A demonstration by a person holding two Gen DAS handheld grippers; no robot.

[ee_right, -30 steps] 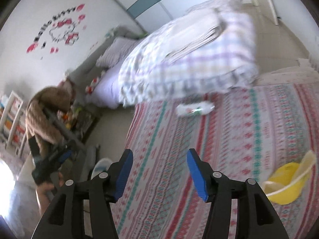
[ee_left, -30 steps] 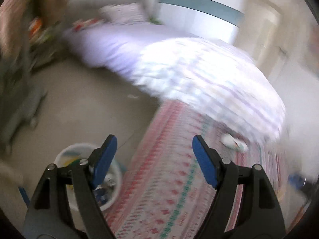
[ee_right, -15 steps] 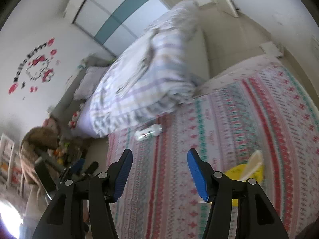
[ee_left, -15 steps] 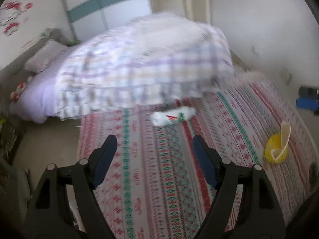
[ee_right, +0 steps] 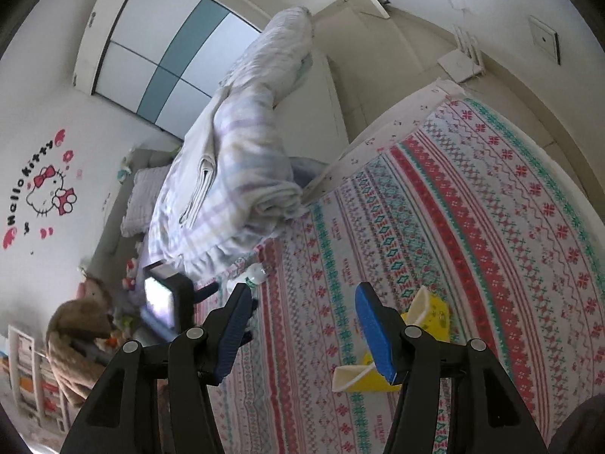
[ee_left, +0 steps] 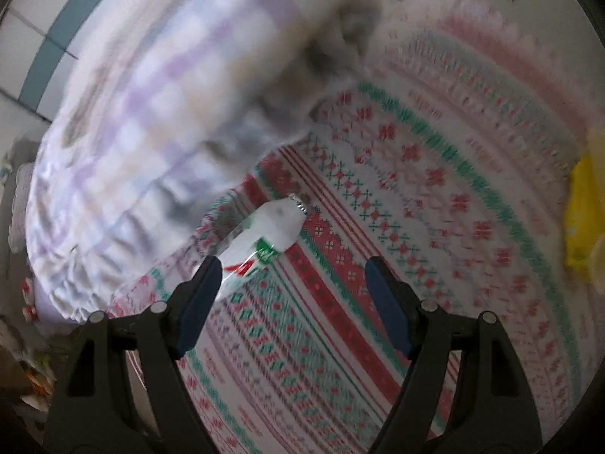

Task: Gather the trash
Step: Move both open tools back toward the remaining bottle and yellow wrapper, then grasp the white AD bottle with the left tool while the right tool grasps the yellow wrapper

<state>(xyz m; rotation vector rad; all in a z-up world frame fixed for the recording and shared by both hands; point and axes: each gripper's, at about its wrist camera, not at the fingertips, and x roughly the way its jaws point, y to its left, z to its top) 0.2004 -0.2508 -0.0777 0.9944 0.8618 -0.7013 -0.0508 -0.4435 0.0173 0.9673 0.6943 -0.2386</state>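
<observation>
The left gripper is hanging low over the patterned rug, its fingers standing apart with nothing between them, and I am watching it tilt down toward a crushed plastic bottle that is lying just past its left fingertip. The bottle is resting on the rug near the edge where the checked quilt is spilling off the bed, its capped end pointing away and to the right, its other end slipping behind the left finger, so its long axis is running diagonally across the line of the fingers and sitting off to the left of the gap, not centred in it. The view here is smeared, so I cannot tell whether that finger is touching the bottle. To my eye the gripper needs to shift left and turn a little so that the fingers straddle the bottle across its narrow width. The right gripper is also standing released and empty, and it is nearer a yellow container lying on the rug just beyond its right finger, while the bottle is showing small, further off, past its left fingertip at the quilt's hem. The left hand looks the nearer one to the bottle.
</observation>
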